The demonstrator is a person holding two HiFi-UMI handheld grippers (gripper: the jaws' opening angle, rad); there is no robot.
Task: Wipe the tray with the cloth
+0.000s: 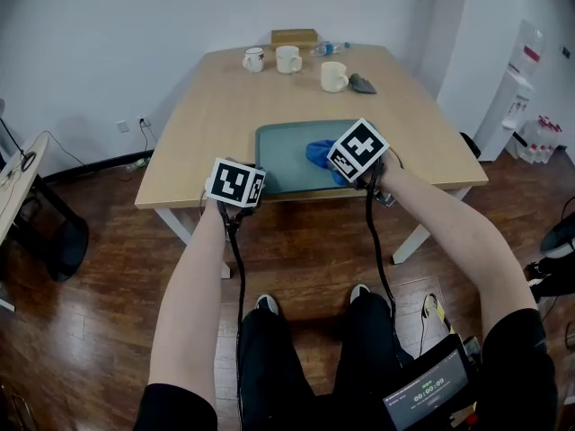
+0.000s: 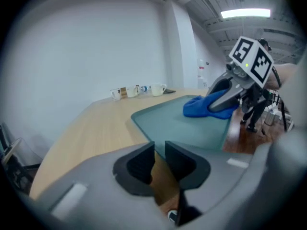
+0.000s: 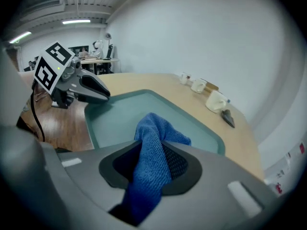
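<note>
A green tray (image 1: 283,142) lies at the near edge of the wooden table (image 1: 216,115). My right gripper (image 1: 338,171) is shut on a blue cloth (image 1: 320,154), which rests bunched on the tray's right half. In the right gripper view the cloth (image 3: 154,134) rises from between the jaws over the tray (image 3: 120,113). My left gripper (image 1: 258,187) sits at the tray's near left corner, its jaws closed to a narrow slit on the rim (image 2: 144,134). The left gripper view shows the right gripper (image 2: 218,108) pressing the cloth (image 2: 197,107) down.
Three white mugs (image 1: 254,58) (image 1: 288,58) (image 1: 333,76), a small dark object (image 1: 363,83), a brown box (image 1: 295,36) and a bottle (image 1: 331,48) stand at the table's far end. A water dispenser (image 1: 519,88) stands at the right wall. I see the person's legs below.
</note>
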